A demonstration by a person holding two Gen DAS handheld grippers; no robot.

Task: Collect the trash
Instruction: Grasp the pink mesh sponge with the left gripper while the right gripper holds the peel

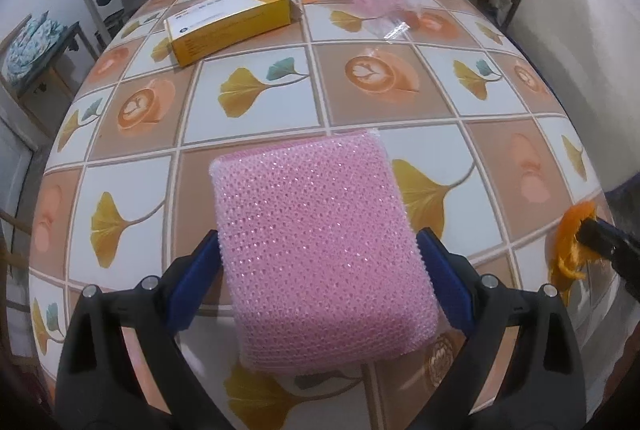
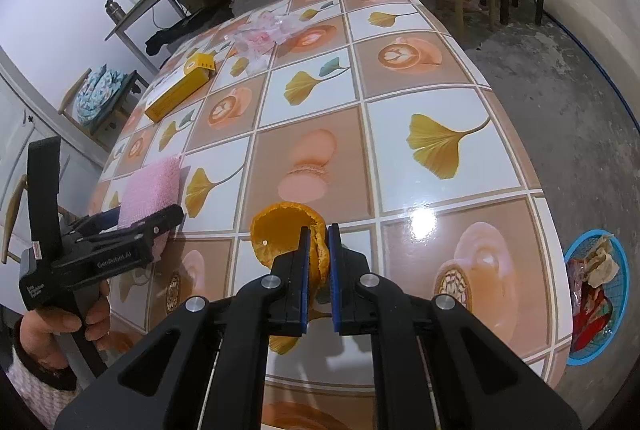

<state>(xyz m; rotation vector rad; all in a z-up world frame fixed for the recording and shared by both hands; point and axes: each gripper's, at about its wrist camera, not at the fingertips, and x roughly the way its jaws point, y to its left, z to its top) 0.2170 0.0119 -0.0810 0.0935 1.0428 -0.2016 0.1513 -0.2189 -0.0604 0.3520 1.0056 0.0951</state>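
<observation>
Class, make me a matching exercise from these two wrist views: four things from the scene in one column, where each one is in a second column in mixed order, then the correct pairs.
Things
1. orange peel
2. pink scouring pad
3. yellow box
4. blue basket

Places
A. on the floor beside the table
B. lying at the far side of the table
C. pinched in the right gripper
D. between the open fingers of the left gripper

Pairs: 1-C, 2-D, 3-B, 4-A
</observation>
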